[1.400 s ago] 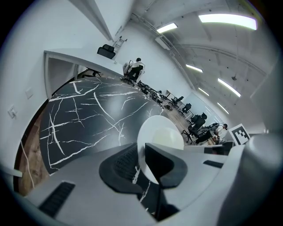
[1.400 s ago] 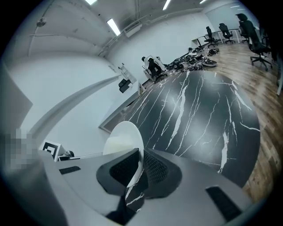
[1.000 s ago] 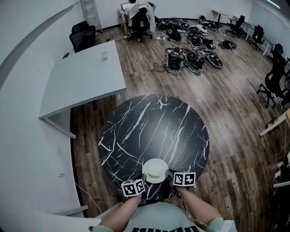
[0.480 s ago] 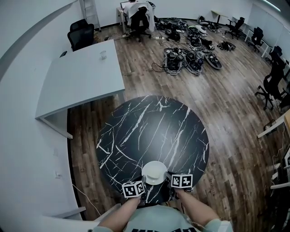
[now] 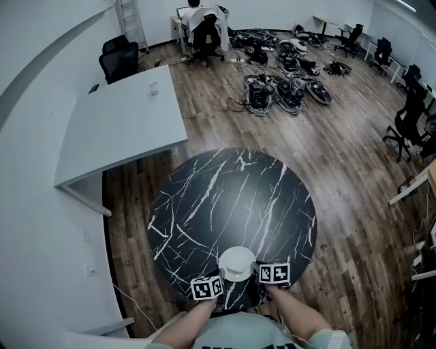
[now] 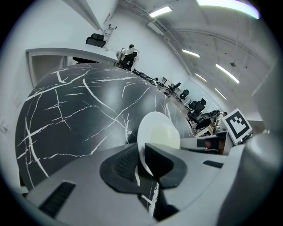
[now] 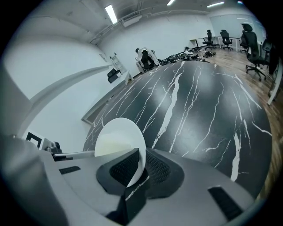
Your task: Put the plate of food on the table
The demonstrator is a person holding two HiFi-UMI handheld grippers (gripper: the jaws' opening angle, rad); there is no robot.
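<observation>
Head view: the white plate [image 5: 236,263] is seen at the near edge of the round black marble table [image 5: 231,198], and a pale mound of food [image 6: 162,132] is carried on it. The plate is gripped from both sides. Its left rim is pinched between the jaws of the left gripper [image 6: 142,160] and its right rim between the jaws of the right gripper [image 7: 139,164], with one ribbed pad pressed on each face of the rim. Whether the plate's base is touching the tabletop cannot be told. The rest of the table's veined top is left bare. Off the table's far-left side a white desk [image 5: 122,123] is set, with black office chairs [image 5: 121,56] behind it. Well beyond the table's far edge, tangled equipment [image 5: 283,92] is spread on the wooden floor [image 5: 354,177], and a seated person [image 5: 197,10] is seen at a distant desk.
</observation>
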